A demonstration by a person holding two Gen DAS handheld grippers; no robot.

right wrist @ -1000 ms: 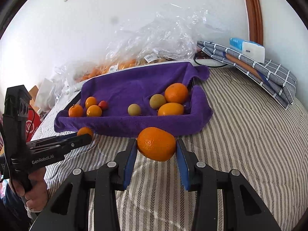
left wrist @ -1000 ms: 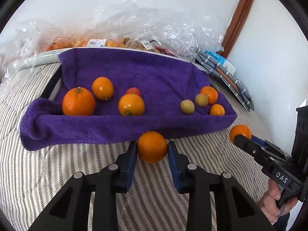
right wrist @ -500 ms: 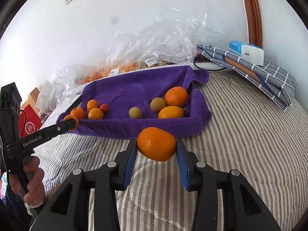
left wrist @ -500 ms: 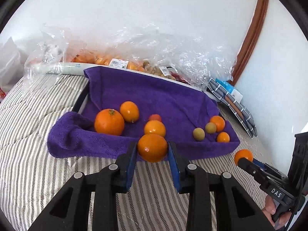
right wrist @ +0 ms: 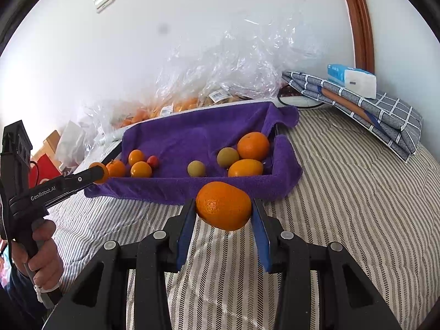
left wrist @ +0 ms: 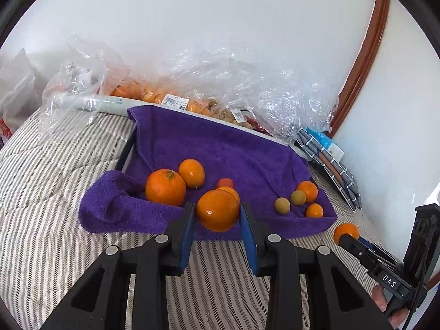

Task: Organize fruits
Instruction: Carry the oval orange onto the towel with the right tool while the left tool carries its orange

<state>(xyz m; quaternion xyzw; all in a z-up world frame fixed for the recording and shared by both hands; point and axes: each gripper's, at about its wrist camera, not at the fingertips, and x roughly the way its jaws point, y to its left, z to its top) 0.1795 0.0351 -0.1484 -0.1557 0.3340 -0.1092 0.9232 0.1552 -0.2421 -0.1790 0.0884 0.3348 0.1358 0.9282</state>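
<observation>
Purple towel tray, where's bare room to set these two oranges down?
The purple towel is bare along its back half and in the middle, between the red fruit and the lone green fruit. Its left cluster and right cluster are crowded.

Two grippers (left wrist: 217, 224) (right wrist: 223, 221), each clamping one orange (left wrist: 217, 210) (right wrist: 223, 205); on the purple towel (right wrist: 192, 134), five more orange fruits (right wrist: 253, 146), two greenish-yellow round fruits (right wrist: 228, 157), one small red fruit (right wrist: 152, 161).
</observation>
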